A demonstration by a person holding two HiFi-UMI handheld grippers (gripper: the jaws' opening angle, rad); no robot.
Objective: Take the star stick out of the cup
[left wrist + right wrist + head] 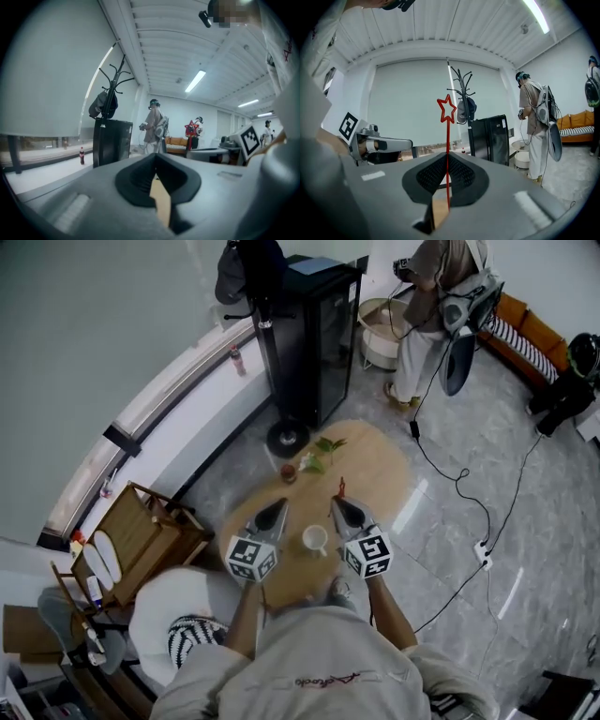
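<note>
A thin red star stick stands upright, its stem pinched in my right gripper, which is shut on it. From the head view the stick shows as a red tip at that gripper's nose. Well below, a white cup sits on the round wooden table, between the two grippers. My left gripper hovers left of the cup; its jaws meet with nothing between them. The left gripper view catches the red star off to the right.
A small plant and a brown pot stand at the table's far side. Behind are a black cabinet, a coat rack and a person. A wooden chair is at left; cables trail at right.
</note>
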